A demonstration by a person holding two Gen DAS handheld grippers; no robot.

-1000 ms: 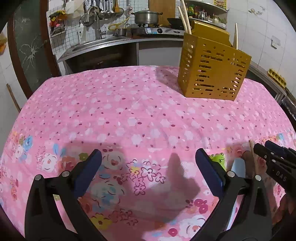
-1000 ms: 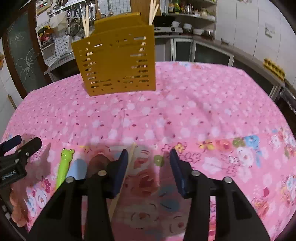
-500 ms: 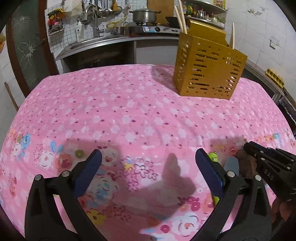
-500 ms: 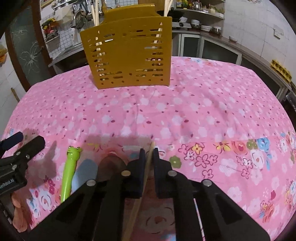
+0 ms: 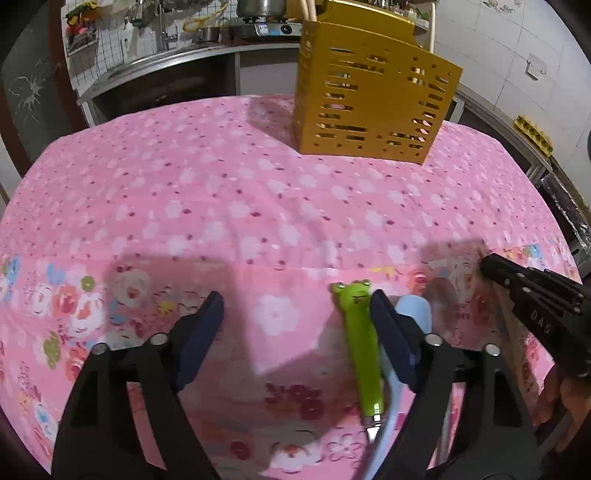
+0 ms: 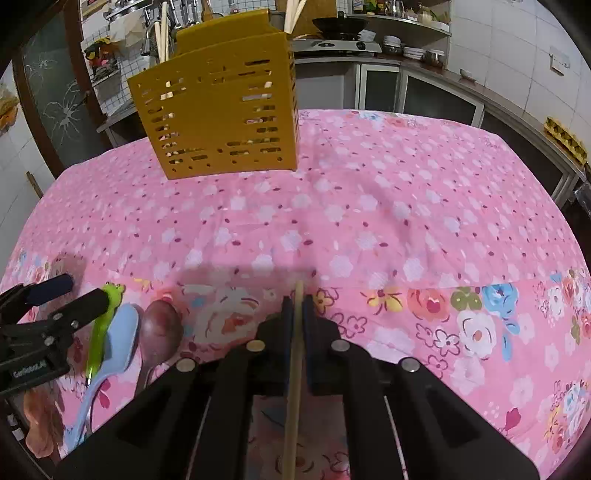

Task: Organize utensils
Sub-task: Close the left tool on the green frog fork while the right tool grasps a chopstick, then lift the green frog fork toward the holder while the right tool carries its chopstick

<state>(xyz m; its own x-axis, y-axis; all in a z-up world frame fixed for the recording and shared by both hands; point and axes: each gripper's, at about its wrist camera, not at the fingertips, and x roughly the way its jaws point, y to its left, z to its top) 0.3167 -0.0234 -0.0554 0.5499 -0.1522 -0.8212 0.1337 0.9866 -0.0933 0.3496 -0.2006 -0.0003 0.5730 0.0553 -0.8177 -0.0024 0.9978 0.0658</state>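
Observation:
A yellow slotted utensil holder [image 5: 373, 107] stands at the far side of the pink floral tablecloth; it also shows in the right wrist view [image 6: 221, 110], with chopsticks standing in it. My right gripper [image 6: 296, 314] is shut on a wooden chopstick [image 6: 294, 369]. My left gripper [image 5: 295, 332] is open, and a green frog-handled utensil [image 5: 360, 339] lies just inside its right finger. A blue spoon [image 6: 118, 343] and a dark metal spoon [image 6: 160, 332] lie beside the frog utensil [image 6: 101, 325].
The table's pink cloth [image 6: 369, 221] stretches between the grippers and the holder. A kitchen counter with a pot and stove [image 5: 258, 22] runs behind the table. Cabinets [image 6: 424, 92] stand at the back right.
My right gripper has closed on the chopstick and lifted it. My left gripper has moved right, so the frog utensil now lies by its right finger.

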